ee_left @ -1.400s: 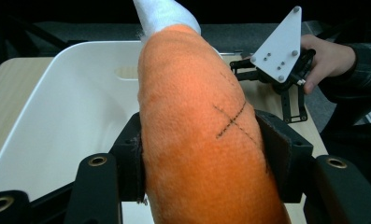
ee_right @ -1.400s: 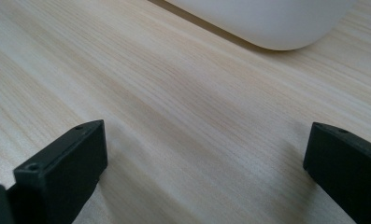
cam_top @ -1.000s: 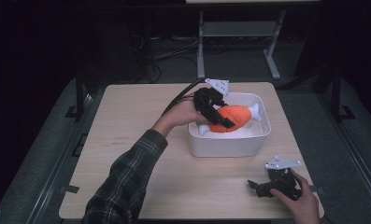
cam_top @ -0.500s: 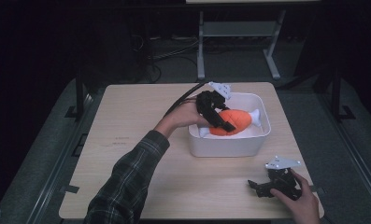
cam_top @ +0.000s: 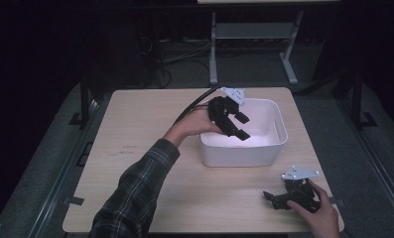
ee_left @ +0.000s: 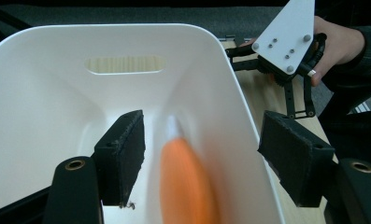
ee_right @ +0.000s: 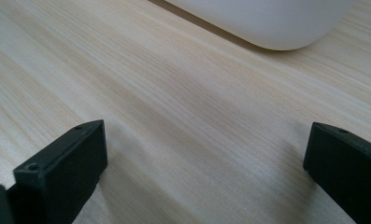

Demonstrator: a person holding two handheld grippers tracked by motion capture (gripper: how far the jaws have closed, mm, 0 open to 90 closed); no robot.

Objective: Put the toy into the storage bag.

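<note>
Left tongs point(cam_top: 236, 126) – jaws wide, empty – tilt down over the white bin point(cam_top: 279, 143); a blurred orange object point(ee_left: 188, 186) lies inside. Right tongs point(cam_top: 274, 197) (jaws wide) rest on the wooden bench point(cam_top: 135, 129); dark room beyond.

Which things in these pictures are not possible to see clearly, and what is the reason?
- Orange object: left gripper view, motion-blurred and cut by the bottom edge, so its kind is unclear.
- White bin floor: high view, partly covered by the left gripper.
- Right gripper jaws: high view, small and dark.
</note>
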